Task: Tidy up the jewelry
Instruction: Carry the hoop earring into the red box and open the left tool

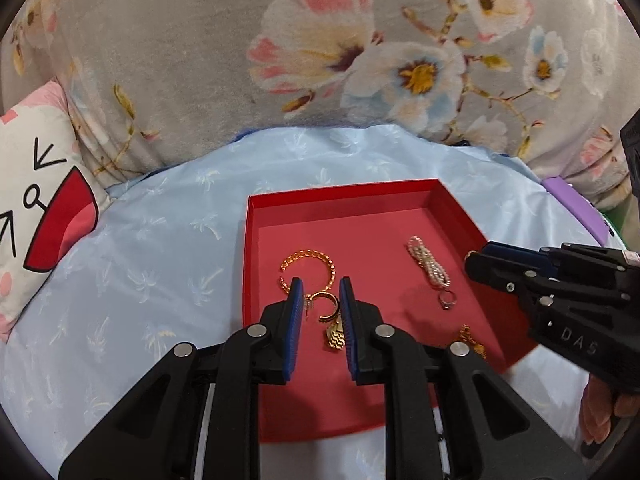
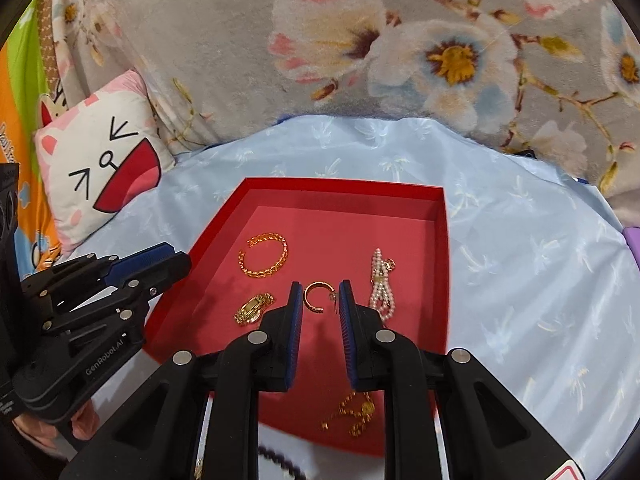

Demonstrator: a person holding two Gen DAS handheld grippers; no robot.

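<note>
Left wrist view: the left gripper (image 1: 320,292) hovers in the red tray (image 1: 340,196), jaws apart around the gold hoop earring (image 1: 329,305) — bangle (image 1: 307,270) at 11 o'clock.

Right wrist view: the right gripper (image 2: 319,294), jaws apart, frames the same earring (image 2: 316,297) — pearl strand (image 2: 382,284) at 3 o'clock.

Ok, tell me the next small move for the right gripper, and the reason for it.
Probably ease the right gripper down and close on the small gold hoop earring. Its blue-padded jaws stand open with the earring lying loose between the tips on the red cardboard tray, while the left gripper waits at the tray's edge.
</note>
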